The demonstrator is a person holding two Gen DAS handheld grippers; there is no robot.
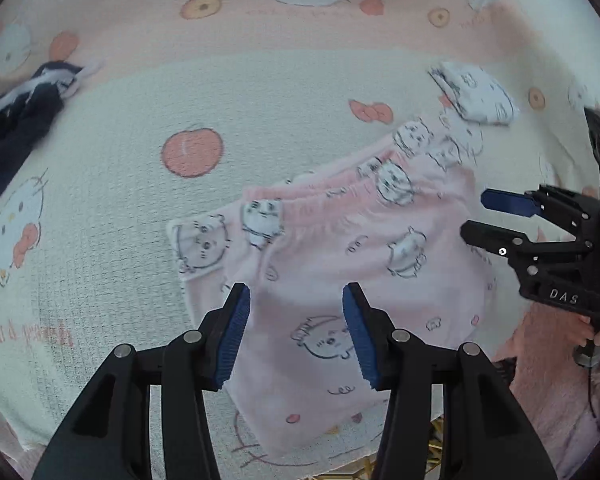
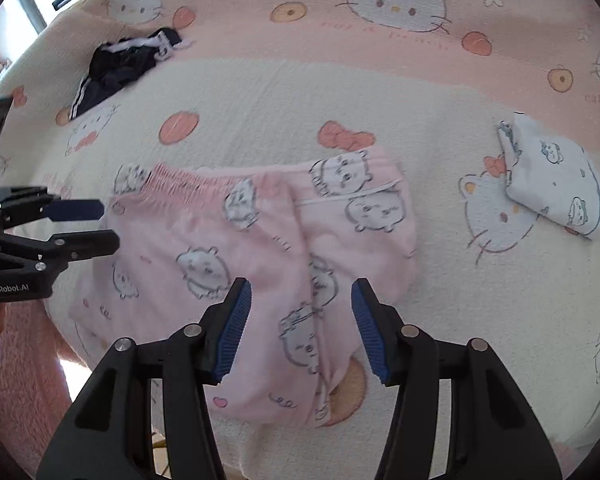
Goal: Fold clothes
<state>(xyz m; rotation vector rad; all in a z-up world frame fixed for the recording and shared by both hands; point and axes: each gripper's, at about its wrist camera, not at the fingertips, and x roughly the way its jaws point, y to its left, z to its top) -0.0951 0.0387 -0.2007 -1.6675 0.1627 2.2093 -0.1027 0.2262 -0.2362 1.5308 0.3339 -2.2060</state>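
Pink fleece trousers printed with white cartoon animals (image 2: 260,264) lie folded on the cream-and-pink cat-print blanket (image 2: 380,88), gathered waistband on their far edge. The left claw (image 1: 296,332) hangs over the near part of the trousers, blue pads spread wide, gripping nothing. The right claw (image 2: 300,328) hovers above them too, equally wide and empty. Beyond the trousers on the right rests a folded white garment with small cartoon prints (image 2: 556,184). Far off to their left is a crumpled dark navy garment with white stripes (image 2: 116,68), possibly track shorts; the blur makes that uncertain.
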